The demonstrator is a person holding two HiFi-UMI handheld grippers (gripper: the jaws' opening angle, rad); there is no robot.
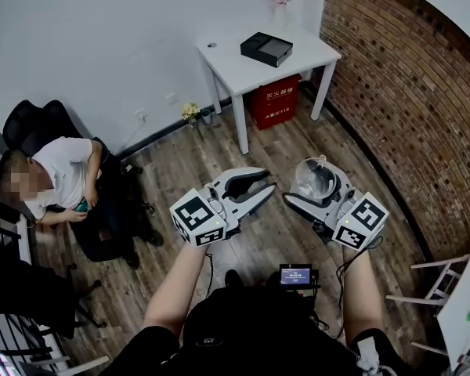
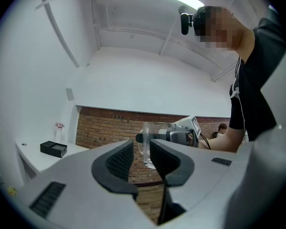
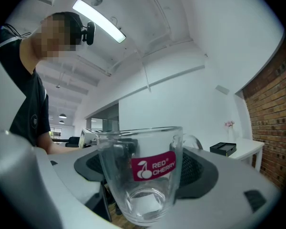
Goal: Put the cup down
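Beyond cup (image 1: 315, 180): table (image 1: 235, 69), black box (image 1: 266, 48)

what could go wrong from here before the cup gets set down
1. The right gripper holds the glass cup by its smooth clear walls, up in the air over the wooden floor. A slip would likely break it.
2. The white table stands well away, and a black box takes part of its top, so the cup could land too near an edge.
3. The empty left gripper is close beside the cup and might knock it.
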